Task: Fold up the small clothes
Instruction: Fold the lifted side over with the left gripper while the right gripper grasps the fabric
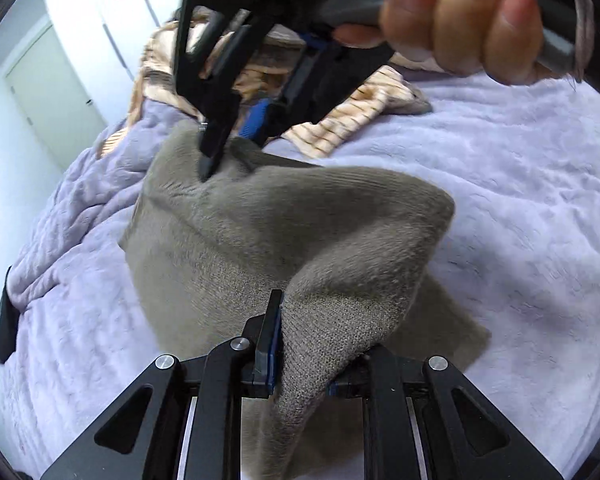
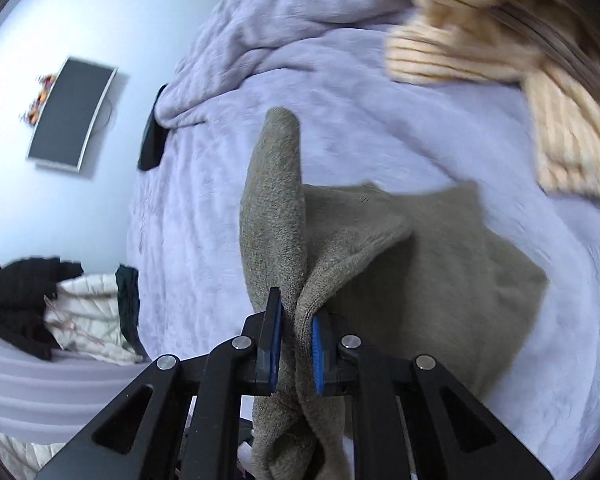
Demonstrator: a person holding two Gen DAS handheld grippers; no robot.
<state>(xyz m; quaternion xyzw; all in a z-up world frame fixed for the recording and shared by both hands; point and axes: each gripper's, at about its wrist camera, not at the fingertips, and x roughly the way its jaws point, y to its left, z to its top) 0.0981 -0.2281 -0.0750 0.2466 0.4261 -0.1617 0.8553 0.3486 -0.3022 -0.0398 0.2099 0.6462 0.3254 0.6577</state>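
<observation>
Your left gripper (image 1: pixel 300 344) is clamped tight on cloth, pointing steeply down. Your right gripper (image 2: pixel 296 344) is pinched closed on cloth too, and your right hand (image 1: pixel 460 28) wraps fingers round its handle.

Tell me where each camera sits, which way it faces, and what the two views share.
Left wrist: on the left gripper, looking down its fingers at the grey-brown garment; the right gripper and a hand show.
Right wrist: on the right gripper, facing the garment and a wall screen.
Shared: garment, lilac blanket, striped clothes.
</observation>
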